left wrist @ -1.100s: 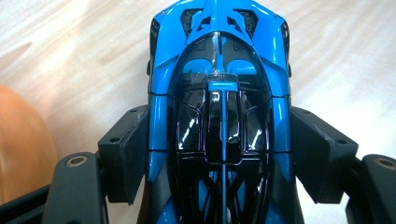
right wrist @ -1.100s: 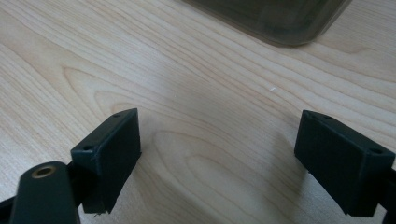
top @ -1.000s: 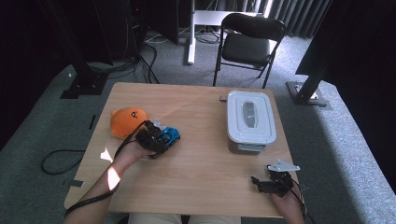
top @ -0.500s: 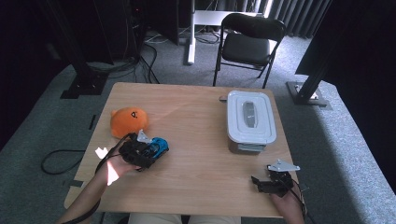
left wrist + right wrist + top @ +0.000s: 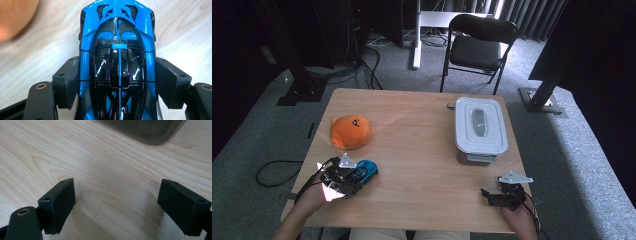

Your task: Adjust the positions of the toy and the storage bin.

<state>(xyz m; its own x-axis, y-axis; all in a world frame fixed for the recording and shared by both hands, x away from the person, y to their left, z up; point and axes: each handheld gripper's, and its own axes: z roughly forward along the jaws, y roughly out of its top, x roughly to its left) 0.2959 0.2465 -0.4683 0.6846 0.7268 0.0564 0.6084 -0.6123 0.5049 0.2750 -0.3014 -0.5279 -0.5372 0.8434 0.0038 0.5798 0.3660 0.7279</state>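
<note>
My left gripper (image 5: 354, 176) has the blue toy car (image 5: 117, 62) clamped between its jaws, one pad against each flank just behind the front wheel arches, with the car's long axis running straight out along the jaws. In the high view the car (image 5: 366, 170) sits near the table's (image 5: 422, 150) left front corner, low over or on the wood (I cannot tell which from here), with the orange plush toy (image 5: 350, 131) just beyond it toward the far edge. I judge the car to be light and rigid, a hard glossy shell that will not give under the pads, which also means it could slip or pivot if I squeeze on the curved canopy instead of the flatter side panels. The flanks where I am holding it look like the best place: they are nearly parallel, and the grip sits near the middle of the body, so the nose should not droop. The thin fins near its far end seem the breakable bits, so I would keep pressure off them. My right gripper (image 5: 125, 205) rests near the front right edge of the table with its jaws spread wide and nothing between them, the lidded grey container (image 5: 479, 130) standing just ahead of it.
</note>
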